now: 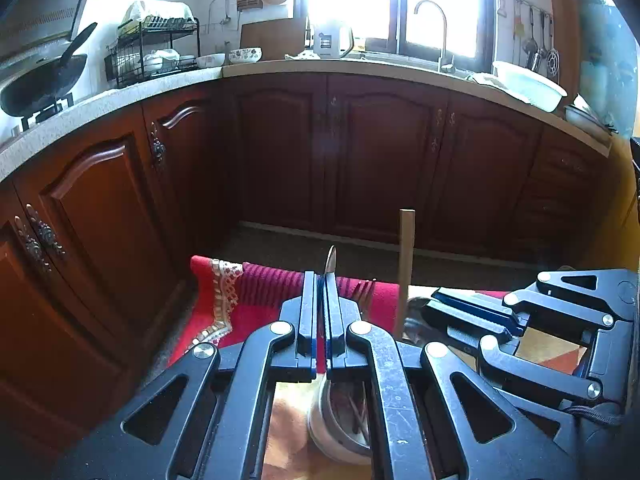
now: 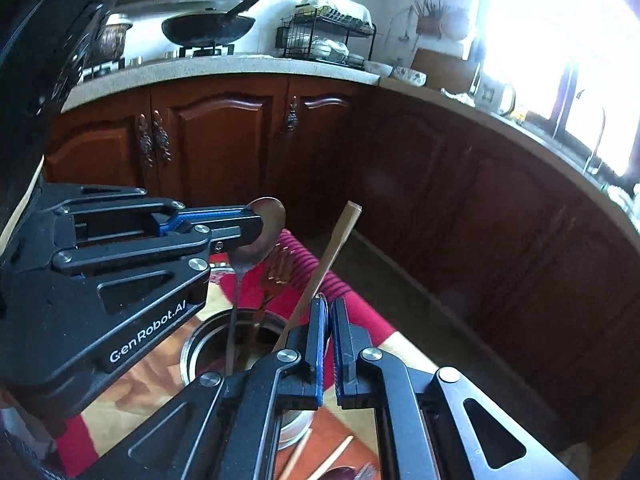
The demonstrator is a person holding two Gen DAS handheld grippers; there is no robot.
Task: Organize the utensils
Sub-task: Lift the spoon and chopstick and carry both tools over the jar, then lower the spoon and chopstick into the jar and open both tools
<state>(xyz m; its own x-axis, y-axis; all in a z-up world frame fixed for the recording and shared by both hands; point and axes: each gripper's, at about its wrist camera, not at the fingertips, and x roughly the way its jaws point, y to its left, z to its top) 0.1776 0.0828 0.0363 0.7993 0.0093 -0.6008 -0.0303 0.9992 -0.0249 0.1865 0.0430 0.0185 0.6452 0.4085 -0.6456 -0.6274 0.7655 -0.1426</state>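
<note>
Left wrist view showed the left gripper (image 1: 323,280) with its black, blue-padded jaws clamped on the bowl of a polished metal spoon (image 1: 331,259), seen edge-on as a thin sliver poking up between the fingertips. In the right wrist view the same spoon (image 2: 262,232) read as a rounded, mirror-like bowl held at the left gripper's (image 2: 256,222) tip, its slim handle dropping straight down into a round steel-rimmed holder (image 2: 192,350) on a red patterned cloth (image 2: 360,320). A flat pale wooden stick (image 2: 326,264) leaned out of the holder, squared off at its top end. The right gripper (image 2: 328,320) had its jaws drawn close on a thin dark rounded edge, but what that was could not be made out, nor whether it was truly gripped. A fork (image 1: 365,290) lay on the cloth, its tines partly hidden behind the left gripper. The holder's (image 1: 320,424) lower body was cut off behind the gripper frames in both views. More utensils at the bottom edge of the right wrist view were cropped and blurred.
</note>
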